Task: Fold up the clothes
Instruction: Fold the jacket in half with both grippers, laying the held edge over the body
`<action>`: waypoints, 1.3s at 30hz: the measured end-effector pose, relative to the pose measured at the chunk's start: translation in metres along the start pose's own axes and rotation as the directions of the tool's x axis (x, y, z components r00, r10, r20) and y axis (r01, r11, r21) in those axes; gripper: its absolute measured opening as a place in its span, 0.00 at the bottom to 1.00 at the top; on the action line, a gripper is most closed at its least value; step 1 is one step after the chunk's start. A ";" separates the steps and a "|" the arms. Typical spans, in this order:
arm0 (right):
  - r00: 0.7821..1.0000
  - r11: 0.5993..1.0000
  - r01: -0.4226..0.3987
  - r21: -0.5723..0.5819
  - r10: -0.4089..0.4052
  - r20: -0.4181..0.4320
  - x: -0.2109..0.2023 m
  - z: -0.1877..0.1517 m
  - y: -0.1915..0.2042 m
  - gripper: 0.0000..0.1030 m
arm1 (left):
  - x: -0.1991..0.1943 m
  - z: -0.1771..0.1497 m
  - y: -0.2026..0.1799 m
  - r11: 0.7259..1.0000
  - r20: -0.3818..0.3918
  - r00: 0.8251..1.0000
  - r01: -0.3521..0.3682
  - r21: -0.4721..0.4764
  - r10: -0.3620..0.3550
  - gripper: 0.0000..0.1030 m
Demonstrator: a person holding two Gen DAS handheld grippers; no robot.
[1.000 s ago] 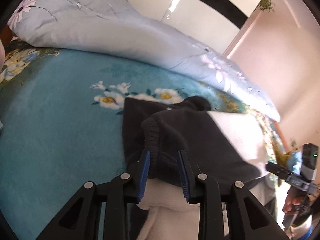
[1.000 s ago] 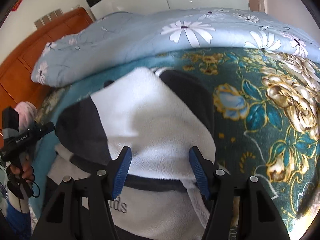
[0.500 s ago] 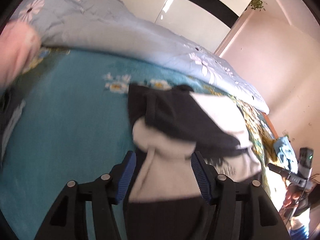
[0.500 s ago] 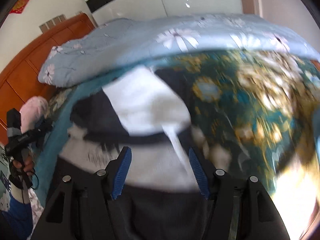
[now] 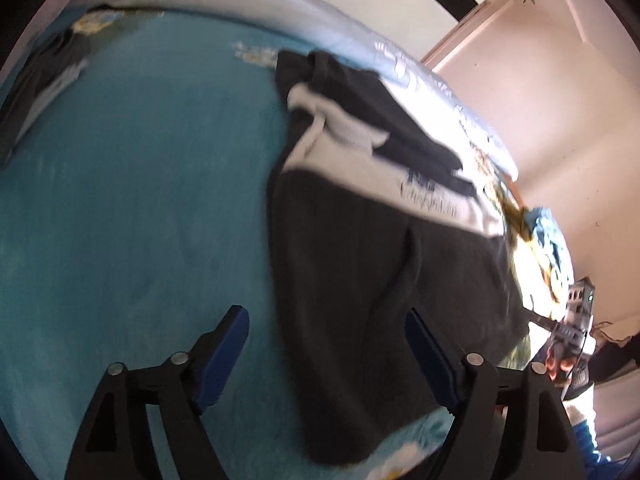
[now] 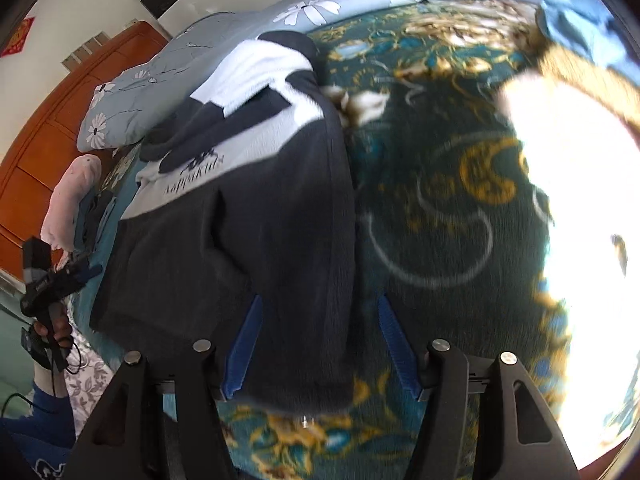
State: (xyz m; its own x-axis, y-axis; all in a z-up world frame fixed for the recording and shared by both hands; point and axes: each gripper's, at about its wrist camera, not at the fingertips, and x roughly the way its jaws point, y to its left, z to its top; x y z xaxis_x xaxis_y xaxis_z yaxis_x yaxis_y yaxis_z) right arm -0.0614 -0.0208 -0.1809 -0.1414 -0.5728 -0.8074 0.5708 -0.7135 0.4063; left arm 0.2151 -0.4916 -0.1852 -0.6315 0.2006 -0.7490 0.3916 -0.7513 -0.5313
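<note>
Both tools (image 5: 326,354) (image 6: 318,344): blk frames, blue pads, silver screws; blue sleeve (image 6: 44,420).

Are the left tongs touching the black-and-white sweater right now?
Apart. In the left wrist view the left tongs are opening; both blue pads stand clear of the sweater, which lies on the bed between them.

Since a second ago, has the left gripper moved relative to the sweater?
Yes. The left gripper has drawn back from the sleeve end toward the sweater's near hem, judged against the quilt. Its jaws are opening, pressing nothing.
</note>
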 end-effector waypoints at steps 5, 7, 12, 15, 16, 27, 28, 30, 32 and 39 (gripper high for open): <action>0.999 0.999 -0.038 -0.026 0.038 0.008 0.000 -0.010 0.007 0.80 | 0.000 -0.021 0.007 0.998 0.019 0.999 0.039 -0.053 -0.038 0.86; 0.999 0.998 -0.047 -0.035 0.047 0.011 0.002 -0.013 0.010 0.85 | 0.000 -0.026 0.006 0.996 0.026 0.998 0.056 -0.062 -0.055 0.94; 0.994 0.995 -0.103 -0.008 0.103 0.041 0.003 -0.018 0.008 0.97 | 0.003 -0.033 -0.003 0.998 0.029 0.998 0.055 -0.042 -0.053 1.00; 0.988 0.990 -0.141 0.003 0.141 0.058 0.002 -0.020 0.005 0.98 | 0.001 -0.036 -0.009 0.998 0.018 0.999 0.037 -0.047 -0.036 1.00; 0.986 0.988 -0.153 0.014 0.152 0.063 0.002 -0.020 0.003 0.98 | 0.000 -0.036 -0.011 0.998 0.017 0.999 0.040 -0.048 -0.039 0.99; 0.962 0.956 -0.270 0.113 0.261 0.082 0.004 -0.015 -0.008 0.78 | 0.006 -0.042 -0.014 0.985 -0.007 0.991 0.134 -0.107 -0.136 0.81; 0.962 0.955 -0.269 0.126 0.261 0.082 0.005 -0.015 -0.011 0.75 | 0.005 -0.043 -0.013 0.984 -0.005 0.990 0.140 -0.113 -0.141 0.79; 0.962 0.952 -0.270 0.143 0.260 0.084 0.004 -0.017 -0.017 0.62 | 0.004 -0.044 -0.008 0.979 -0.002 0.988 0.154 -0.133 -0.155 0.72; 0.959 0.946 -0.282 0.161 0.273 0.079 0.003 -0.019 -0.023 0.48 | 0.004 -0.045 -0.003 0.975 -0.003 0.986 0.161 -0.152 -0.164 0.66; 0.936 0.903 -0.351 0.247 0.341 0.083 0.005 -0.028 -0.046 0.29 | 0.007 -0.045 -0.007 0.981 -0.033 0.990 0.133 -0.142 -0.139 0.64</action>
State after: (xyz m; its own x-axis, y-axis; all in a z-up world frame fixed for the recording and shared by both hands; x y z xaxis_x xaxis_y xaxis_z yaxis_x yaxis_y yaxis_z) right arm -0.0656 0.0202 -0.2158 -0.0043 -0.8133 -0.5819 0.3658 -0.5428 0.7560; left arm 0.2379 -0.4565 -0.2041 -0.6573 0.3234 -0.6807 0.3951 -0.6213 -0.6767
